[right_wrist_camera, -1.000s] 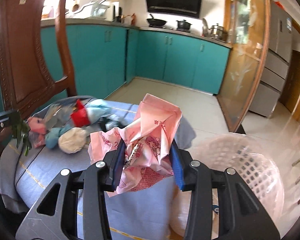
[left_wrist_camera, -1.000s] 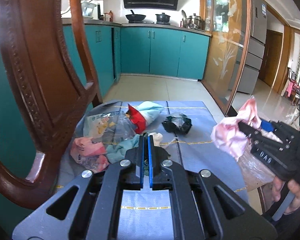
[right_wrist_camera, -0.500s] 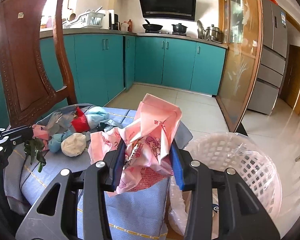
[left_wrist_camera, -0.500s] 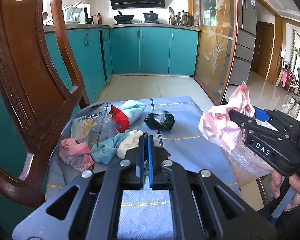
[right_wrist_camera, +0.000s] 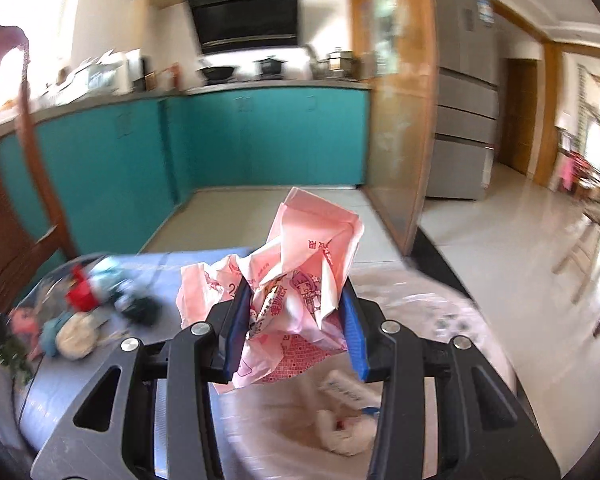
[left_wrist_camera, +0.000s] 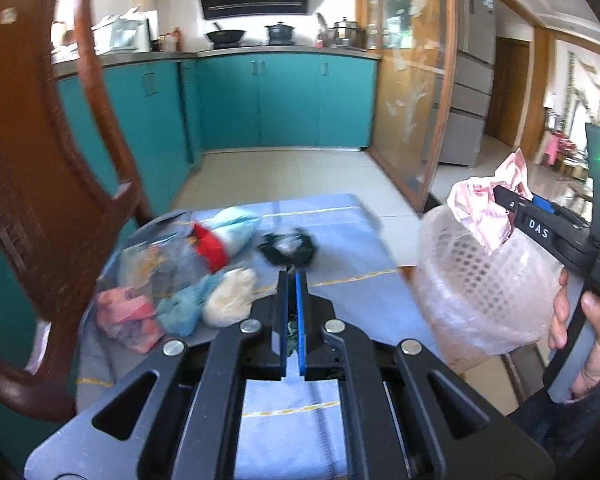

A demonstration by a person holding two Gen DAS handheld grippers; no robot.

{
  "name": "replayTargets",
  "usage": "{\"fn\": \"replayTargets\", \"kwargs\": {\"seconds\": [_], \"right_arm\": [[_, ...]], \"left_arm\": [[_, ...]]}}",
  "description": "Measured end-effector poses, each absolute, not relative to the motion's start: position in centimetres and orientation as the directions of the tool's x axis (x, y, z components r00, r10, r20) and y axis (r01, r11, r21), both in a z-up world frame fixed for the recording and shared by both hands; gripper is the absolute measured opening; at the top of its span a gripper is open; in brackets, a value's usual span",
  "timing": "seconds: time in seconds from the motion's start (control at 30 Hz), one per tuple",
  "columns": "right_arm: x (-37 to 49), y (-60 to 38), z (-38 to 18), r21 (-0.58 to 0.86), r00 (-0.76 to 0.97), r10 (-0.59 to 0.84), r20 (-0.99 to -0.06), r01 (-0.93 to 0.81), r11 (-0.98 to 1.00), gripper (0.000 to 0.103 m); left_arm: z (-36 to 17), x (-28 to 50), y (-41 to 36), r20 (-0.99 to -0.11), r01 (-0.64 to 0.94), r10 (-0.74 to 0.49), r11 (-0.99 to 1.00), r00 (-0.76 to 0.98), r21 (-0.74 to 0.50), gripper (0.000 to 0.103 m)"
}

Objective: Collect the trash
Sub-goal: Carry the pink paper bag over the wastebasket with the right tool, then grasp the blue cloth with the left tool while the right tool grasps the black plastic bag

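- Since half a second ago: my right gripper [right_wrist_camera: 294, 336] has carried the crumpled pink wrapper [right_wrist_camera: 296, 292] off the table and over the lined basket [left_wrist_camera: 472, 280]; both views blur with the swing.
- Right fingers clamped on the wrapper, which bulges above and below the pads.
- Left gripper [left_wrist_camera: 291, 312] pinched nearly closed on a dark green scrap [left_wrist_camera: 292, 330], low over the blue cloth [left_wrist_camera: 284, 432].
- Judgement: centre over the basket mouth, lower, then open fully; the liner is flimsy.
- Remaining trash pile [left_wrist_camera: 188, 280] waits beside the chair [left_wrist_camera: 28, 208].
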State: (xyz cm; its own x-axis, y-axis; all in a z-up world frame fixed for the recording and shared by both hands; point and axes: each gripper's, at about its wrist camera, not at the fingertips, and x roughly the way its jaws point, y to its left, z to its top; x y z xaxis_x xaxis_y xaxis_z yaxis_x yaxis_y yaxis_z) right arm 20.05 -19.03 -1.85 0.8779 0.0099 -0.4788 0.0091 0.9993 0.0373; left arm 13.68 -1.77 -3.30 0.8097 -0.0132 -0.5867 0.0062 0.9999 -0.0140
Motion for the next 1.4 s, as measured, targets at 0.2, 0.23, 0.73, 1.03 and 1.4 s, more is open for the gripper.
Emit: {"fn": "replayTargets", "kwargs": {"seconds": [0.2, 0.23, 0.73, 1.03, 1.4], "right_arm": [[19.8, -26.3, -2.5, 0.167, 0.852, -0.052, -0.520, 0.161, 0.973, 0.043], [19.8, -27.1, -2.7, 0.184, 0.846, -0.054, -0.531, 0.178, 0.967, 0.043], [20.9, -29.6, -5.0, 0.169, 0.789, -0.067, -0.610, 0.213, 0.962, 0.059], [21.7, -25.3, -4.2, 0.150, 0.811, -0.009, -0.584, 0.119, 0.982, 0.074], [25.0, -13.6, -4.9, 0.197, 0.751, 0.297, -0.590, -0.223, 0.955, 0.074]], "left_arm": [[-1.7, 17.0, -5.7, -0.564, 0.213, -0.262, 0.965, 0.783, -0.152, 0.004], [-1.5, 17.8, -6.8, -0.558, 0.259, -0.313, 0.950, 0.768, -0.176, 0.004], [-6.2, 24.4, -17.8, -0.639, 0.414, -0.444, 0.886, 0.628, -0.208, 0.038], [-6.2, 22.4, -6.1, -0.614, 0.036, -0.027, 0.999, 0.789, 0.002, 0.052], [-11.7, 24.6, 8.3, -0.770, -0.274, 0.190, 0.962, 0.610, 0.020, 0.043]]}}
